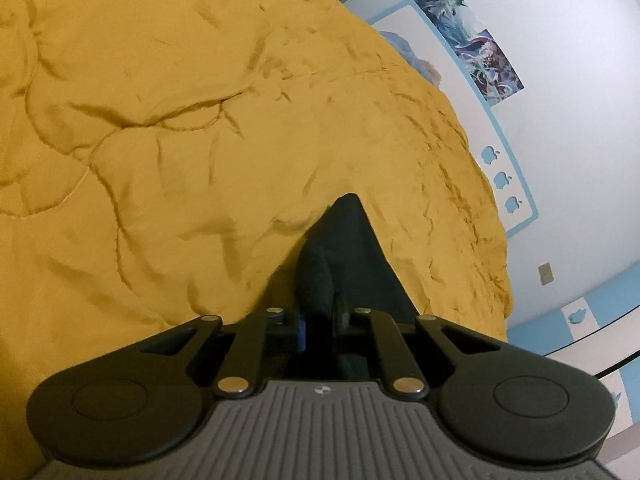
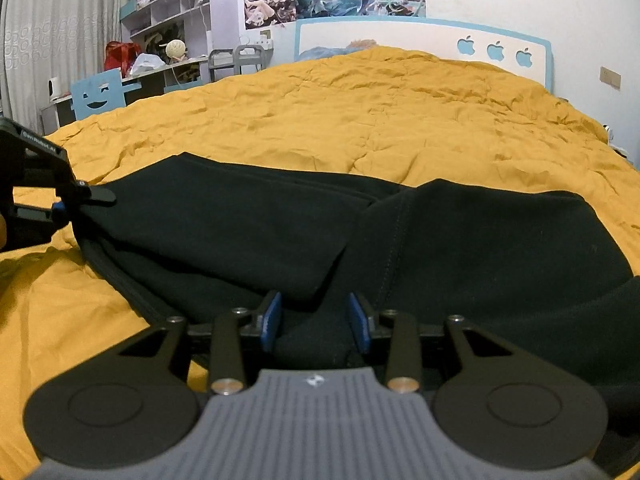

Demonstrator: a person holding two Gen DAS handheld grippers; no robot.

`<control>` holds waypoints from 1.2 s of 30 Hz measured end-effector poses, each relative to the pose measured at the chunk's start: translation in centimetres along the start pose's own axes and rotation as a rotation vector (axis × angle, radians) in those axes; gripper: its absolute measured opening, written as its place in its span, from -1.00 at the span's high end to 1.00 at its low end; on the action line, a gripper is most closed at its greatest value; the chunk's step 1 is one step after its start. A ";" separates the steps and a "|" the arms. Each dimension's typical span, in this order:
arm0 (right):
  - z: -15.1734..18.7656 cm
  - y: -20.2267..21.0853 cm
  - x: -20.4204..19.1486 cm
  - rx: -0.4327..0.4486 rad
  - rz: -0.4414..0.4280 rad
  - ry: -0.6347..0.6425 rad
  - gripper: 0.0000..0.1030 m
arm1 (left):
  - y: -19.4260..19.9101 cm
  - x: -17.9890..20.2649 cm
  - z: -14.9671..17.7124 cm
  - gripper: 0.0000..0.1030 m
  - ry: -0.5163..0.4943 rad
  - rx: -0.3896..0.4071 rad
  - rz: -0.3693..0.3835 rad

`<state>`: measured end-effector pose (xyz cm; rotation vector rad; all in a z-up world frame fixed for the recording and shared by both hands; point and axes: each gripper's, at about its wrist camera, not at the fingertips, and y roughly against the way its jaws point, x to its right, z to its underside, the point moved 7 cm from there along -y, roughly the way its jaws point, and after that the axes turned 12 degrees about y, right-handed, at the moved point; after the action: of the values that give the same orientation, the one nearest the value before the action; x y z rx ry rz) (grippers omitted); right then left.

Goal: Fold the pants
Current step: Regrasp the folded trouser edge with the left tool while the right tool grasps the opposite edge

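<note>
Black pants [image 2: 280, 232] lie spread across a mustard-yellow quilt [image 2: 360, 120] on a bed. My left gripper [image 1: 320, 312] is shut on a corner of the pants [image 1: 344, 256]; it also shows in the right wrist view [image 2: 86, 196] at the left edge, pinching the pants' left end. My right gripper [image 2: 314, 320] is open, its blue pads on either side of a bunched fold at the pants' near edge, not closed on it. The right half of the pants is folded over and rumpled.
A white and blue headboard [image 2: 496, 46] with apple cut-outs stands at the far end of the bed. A desk with shelves [image 2: 168, 20] and a blue chair [image 2: 100, 94] stand at the left. Posters [image 2: 336, 0] hang on the wall.
</note>
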<state>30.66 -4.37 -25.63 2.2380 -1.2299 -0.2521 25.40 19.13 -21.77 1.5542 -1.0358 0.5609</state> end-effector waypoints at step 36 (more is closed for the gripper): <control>4.3 17.7 26.4 0.103 0.180 -0.691 -0.18 | -5.1 23.5 29.4 0.80 -0.825 -0.200 0.103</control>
<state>30.96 -35.16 -16.49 2.1713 -1.8116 -0.9680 36.26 -16.25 -13.04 1.5758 -1.7325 -0.1573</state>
